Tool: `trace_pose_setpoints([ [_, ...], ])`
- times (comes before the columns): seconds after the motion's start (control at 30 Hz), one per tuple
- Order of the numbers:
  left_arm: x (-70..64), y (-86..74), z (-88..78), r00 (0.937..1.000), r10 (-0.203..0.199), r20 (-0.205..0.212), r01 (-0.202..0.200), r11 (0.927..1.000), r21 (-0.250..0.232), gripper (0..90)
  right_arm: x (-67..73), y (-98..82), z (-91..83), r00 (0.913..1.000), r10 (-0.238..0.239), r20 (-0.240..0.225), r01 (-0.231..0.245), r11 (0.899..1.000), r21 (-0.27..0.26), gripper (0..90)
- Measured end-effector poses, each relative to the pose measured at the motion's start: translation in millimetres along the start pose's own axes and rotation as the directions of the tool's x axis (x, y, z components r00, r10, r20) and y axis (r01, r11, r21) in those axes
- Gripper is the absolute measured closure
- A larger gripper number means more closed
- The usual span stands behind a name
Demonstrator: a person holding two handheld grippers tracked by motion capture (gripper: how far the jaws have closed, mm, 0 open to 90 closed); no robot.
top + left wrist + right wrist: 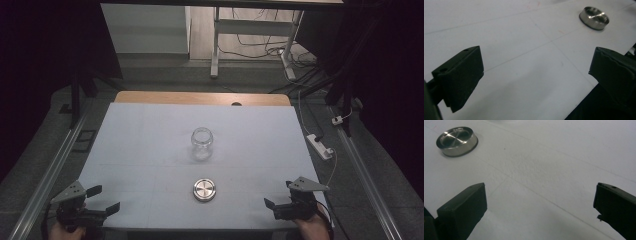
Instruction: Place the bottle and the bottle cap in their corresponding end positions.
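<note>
Clear glass jar (202, 142) upright at mid-table (140, 130), mouth open, apparently empty. Round metal lid (204, 190) flat on the sheet just nearer, apart from the jar. Left gripper (106, 199) and right gripper (276, 195) at the near corners, both spread wide, holding nothing.

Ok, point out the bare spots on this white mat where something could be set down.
Nearly all of the white mat is bare: wide patches left and right of the glass jar and metal lid, plus the strip behind the jar. Tightest are the jar-to-lid gap and the near corners, where the left gripper and right gripper sit.
</note>
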State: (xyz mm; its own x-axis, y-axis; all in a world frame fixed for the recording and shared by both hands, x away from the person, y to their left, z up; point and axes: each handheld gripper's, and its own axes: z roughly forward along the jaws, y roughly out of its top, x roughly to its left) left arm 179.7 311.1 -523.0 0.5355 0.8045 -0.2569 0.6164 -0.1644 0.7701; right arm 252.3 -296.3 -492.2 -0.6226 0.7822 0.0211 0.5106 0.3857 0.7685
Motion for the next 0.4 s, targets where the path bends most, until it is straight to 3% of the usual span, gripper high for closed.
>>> trace_pose_setpoints([
  [0.2, 1.2, -3.5, -4.2, 0.9996, -0.006, -0.029, 0.006, 0.9998, 0.021, 0.0, -2.0, -8.9, -2.5, 0.9997, 0.023, 0.007, -0.024, 0.999, 0.038, 0.0],
  [0.4, 3.1, -3.2, -3.1, 0.9994, -0.026, -0.025, 0.026, 0.9991, 0.032, 0.0, -2.4, -10.1, -3.2, 0.9994, 0.033, 0.01, -0.033, 0.998, 0.048, 0.0],
])
